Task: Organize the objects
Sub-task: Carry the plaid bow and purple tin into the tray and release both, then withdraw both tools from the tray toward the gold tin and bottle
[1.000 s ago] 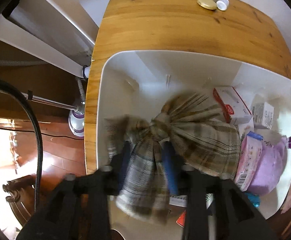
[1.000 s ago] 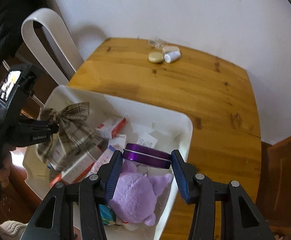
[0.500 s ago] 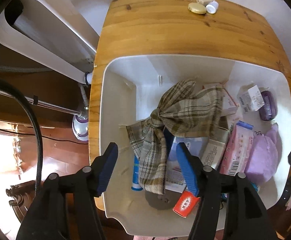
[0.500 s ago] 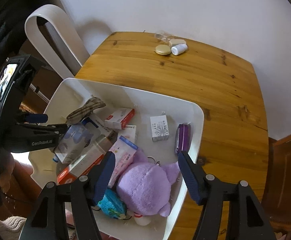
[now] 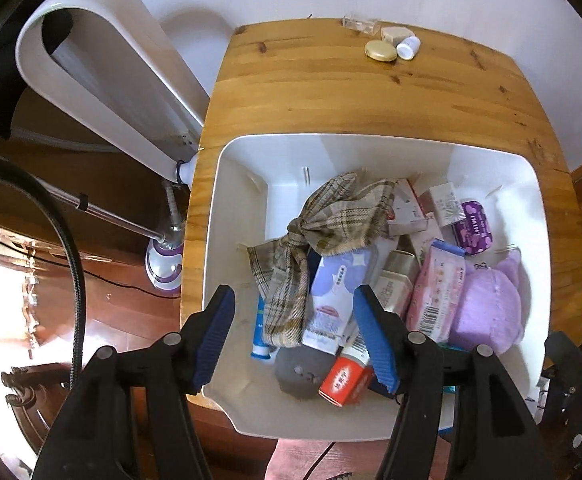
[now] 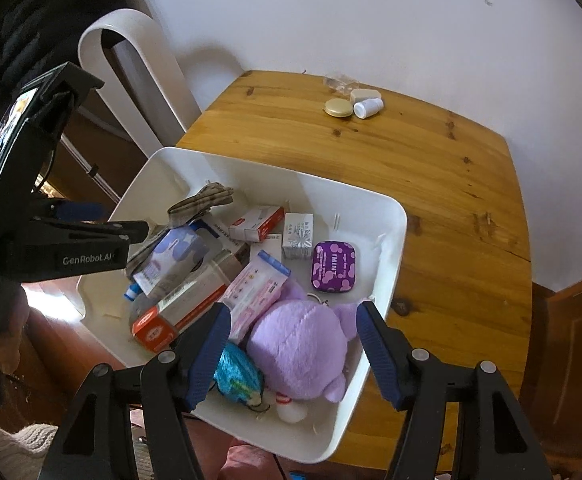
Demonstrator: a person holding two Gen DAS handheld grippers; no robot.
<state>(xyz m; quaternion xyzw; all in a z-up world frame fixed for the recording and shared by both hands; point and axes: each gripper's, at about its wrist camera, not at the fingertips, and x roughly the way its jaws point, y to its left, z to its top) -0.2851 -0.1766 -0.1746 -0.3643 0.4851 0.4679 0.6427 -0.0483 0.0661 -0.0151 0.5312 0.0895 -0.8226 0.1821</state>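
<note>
Left fingers: spread apart, nothing held, above the plaid bow.
Right fingers: released, over the purple plush toy.
Bin: crowded with boxes; purple tin laid flat inside.
Bench: gold lid and white bottle kept well apart from the bin.

White lettering reading "GenRobot.AI" runs along the side of the black left claw, at about nine o'clock in the right wrist view. A purple tin with pale dots, near the centre, shows "IMINT". Print on the boxes around it is too small to read.
</note>
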